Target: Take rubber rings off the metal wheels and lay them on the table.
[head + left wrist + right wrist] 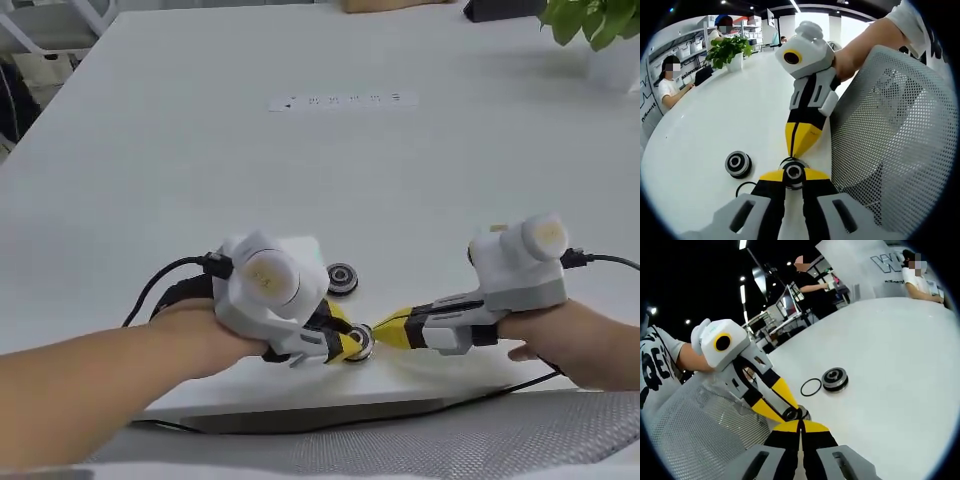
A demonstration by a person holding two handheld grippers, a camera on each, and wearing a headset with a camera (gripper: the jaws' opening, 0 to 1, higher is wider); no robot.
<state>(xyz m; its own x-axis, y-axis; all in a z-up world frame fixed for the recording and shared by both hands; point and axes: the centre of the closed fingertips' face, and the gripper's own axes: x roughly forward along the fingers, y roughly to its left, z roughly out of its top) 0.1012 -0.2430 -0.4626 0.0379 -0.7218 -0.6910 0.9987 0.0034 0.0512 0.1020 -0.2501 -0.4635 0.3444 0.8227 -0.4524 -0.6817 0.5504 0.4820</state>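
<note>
My left gripper (pixel 352 343) is shut on a small metal wheel (pixel 361 342) just above the white table's front edge (pixel 300 400). Its yellow jaws clamp that wheel (pixel 793 172) from both sides. My right gripper (pixel 378 333) comes in from the right, shut, its yellow tips (pixel 796 150) touching the wheel's rim (pixel 793 414). Whether they pinch the rubber ring is hidden. A second wheel (pixel 342 279) with a black ring lies flat on the table (pixel 835 379). A loose black rubber ring (pixel 811 387) lies beside it.
A white power strip (pixel 342 100) lies mid-table and a potted plant (pixel 590 22) stands at the far right corner. A grey mesh chair back (pixel 890 130) is close behind the grippers. Black cables (pixel 160 285) trail off both grippers. People sit at the table's far side.
</note>
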